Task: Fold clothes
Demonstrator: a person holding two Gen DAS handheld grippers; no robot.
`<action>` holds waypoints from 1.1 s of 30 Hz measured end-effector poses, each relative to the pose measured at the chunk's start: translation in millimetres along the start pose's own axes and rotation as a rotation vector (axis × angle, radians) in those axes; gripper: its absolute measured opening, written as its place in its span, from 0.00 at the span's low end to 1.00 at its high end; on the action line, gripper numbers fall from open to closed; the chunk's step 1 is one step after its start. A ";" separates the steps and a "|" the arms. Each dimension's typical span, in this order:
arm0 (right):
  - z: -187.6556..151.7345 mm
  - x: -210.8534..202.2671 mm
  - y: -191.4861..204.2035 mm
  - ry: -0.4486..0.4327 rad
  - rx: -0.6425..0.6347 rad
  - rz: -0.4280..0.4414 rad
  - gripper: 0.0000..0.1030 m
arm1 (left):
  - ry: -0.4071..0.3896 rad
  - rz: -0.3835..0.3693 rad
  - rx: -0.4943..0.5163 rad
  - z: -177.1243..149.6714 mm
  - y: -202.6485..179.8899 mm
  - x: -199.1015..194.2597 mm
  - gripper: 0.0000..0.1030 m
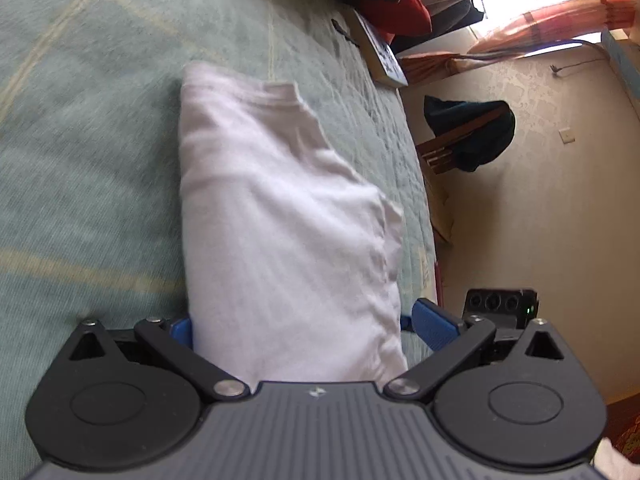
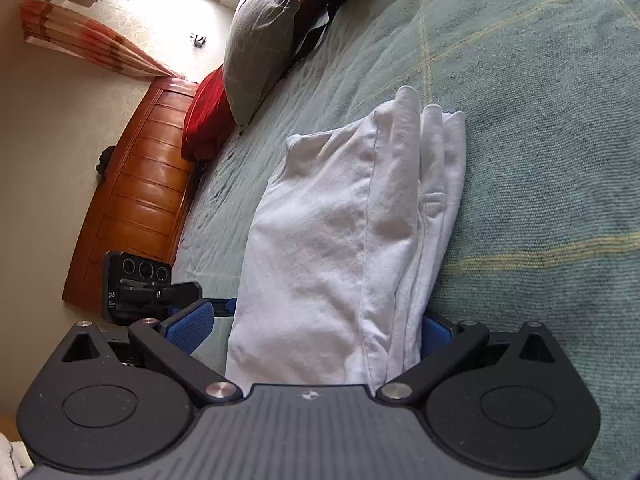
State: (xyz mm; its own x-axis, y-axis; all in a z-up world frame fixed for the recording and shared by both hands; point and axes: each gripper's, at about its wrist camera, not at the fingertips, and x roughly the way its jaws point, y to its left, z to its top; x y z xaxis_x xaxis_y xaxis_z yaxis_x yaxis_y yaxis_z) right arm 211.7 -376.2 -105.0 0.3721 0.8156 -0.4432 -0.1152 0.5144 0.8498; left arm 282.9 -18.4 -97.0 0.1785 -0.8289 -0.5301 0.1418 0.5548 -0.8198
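**White cloth between two tools on the bed**

A folded white garment [image 1: 280, 216] lies on a green bed cover [image 1: 88, 128] with thin yellow lines. In the left view it runs from 6 o'clock up to 12 o'clock.

The left tool [image 1: 304, 328] is spread wide. The garment sits between its blue pads [image 1: 434, 324]. The pad at 3 o'clock stands apart from the cloth. The pad at 9 o'clock is right at the cloth's edge.

The right tool [image 2: 320, 320] is spread wide too, with the same garment [image 2: 344, 220] between its pads [image 2: 192, 320]. Here you can see the stacked folded layers on the side at 3 o'clock.

A red pillow [image 2: 206, 120] and a grey pillow [image 2: 256, 44] lie at 11 o'clock by the wooden bed end [image 2: 136, 184].
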 end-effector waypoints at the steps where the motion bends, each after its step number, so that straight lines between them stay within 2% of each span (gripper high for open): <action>1: 3.6 3.0 -0.3 -0.005 0.000 0.007 1.00 | 0.004 0.003 0.002 6.7 -0.5 6.0 0.98; 6: 16.7 13.9 -3.5 -0.036 0.019 0.028 1.00 | -0.005 0.002 0.006 11.6 -3.5 12.8 0.98; 11: 0.7 6.6 -1.7 -0.034 0.019 0.053 1.00 | 0.043 -0.023 0.031 -12.9 -6.4 -2.1 0.99; 17: -1.8 13.9 -2.1 -0.081 0.034 0.060 1.00 | -0.013 -0.013 -0.011 -0.7 -6.5 13.2 0.99; 19: -1.0 15.8 1.4 -0.082 0.033 0.044 1.00 | -0.022 0.010 -0.011 -3.2 -13.1 13.6 0.99; 27: -2.6 25.7 20.7 -0.072 -0.021 -0.039 1.00 | -0.028 -0.007 -0.030 -2.3 -29.8 7.0 0.99; 31: -2.9 27.0 20.3 -0.057 -0.039 -0.042 1.00 | 0.004 0.082 0.012 -8.6 -25.5 14.2 0.99; 33: -3.2 24.7 15.9 -0.057 -0.030 -0.021 1.00 | -0.024 0.031 0.010 -14.9 -17.4 8.7 0.99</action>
State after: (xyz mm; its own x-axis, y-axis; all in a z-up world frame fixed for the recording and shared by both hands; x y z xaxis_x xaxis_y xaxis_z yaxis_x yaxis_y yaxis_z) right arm 216.1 -347.0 -103.3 0.4269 0.7883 -0.4431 -0.1338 0.5397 0.8312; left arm 267.4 -36.3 -90.7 0.2065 -0.8092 -0.5501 0.1454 0.5813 -0.8006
